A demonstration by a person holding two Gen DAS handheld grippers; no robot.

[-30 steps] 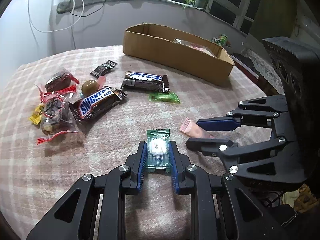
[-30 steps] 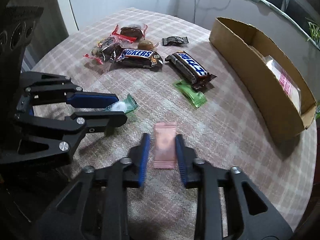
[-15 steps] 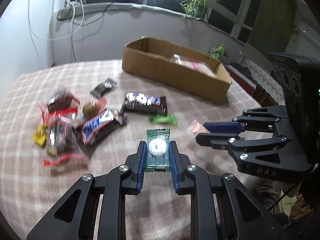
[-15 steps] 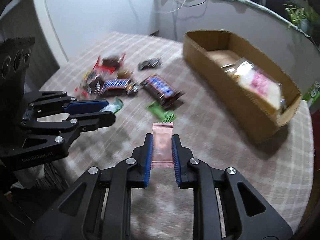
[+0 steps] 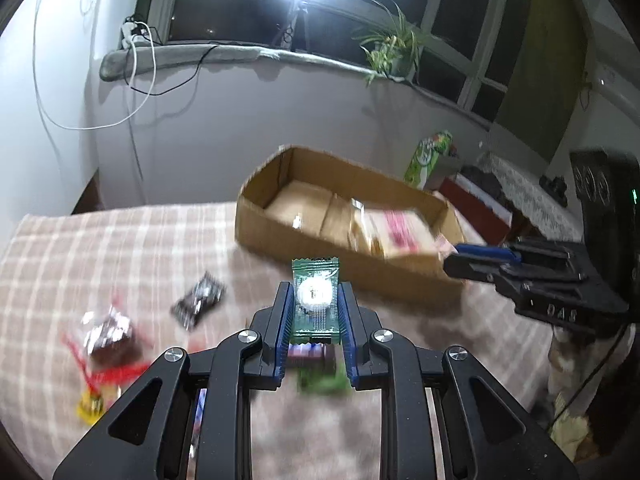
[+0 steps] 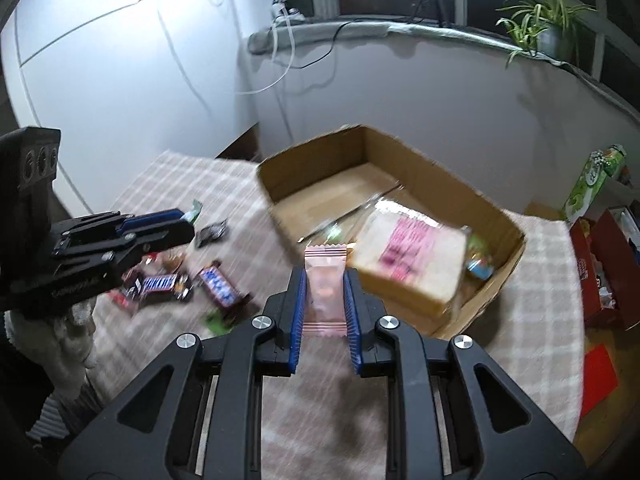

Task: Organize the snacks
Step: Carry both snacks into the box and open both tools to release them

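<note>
Transfer step: left gripper [image 5: 316,312] clamps green candy [image 5: 315,300], right gripper [image 6: 325,300] clamps pink packet [image 6: 324,292]; nxt, position both over cardboard box [image 6: 496,208] & release.

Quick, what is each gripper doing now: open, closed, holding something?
Left gripper: closed on the green candy.
Right gripper: closed on the pink packet.
</note>
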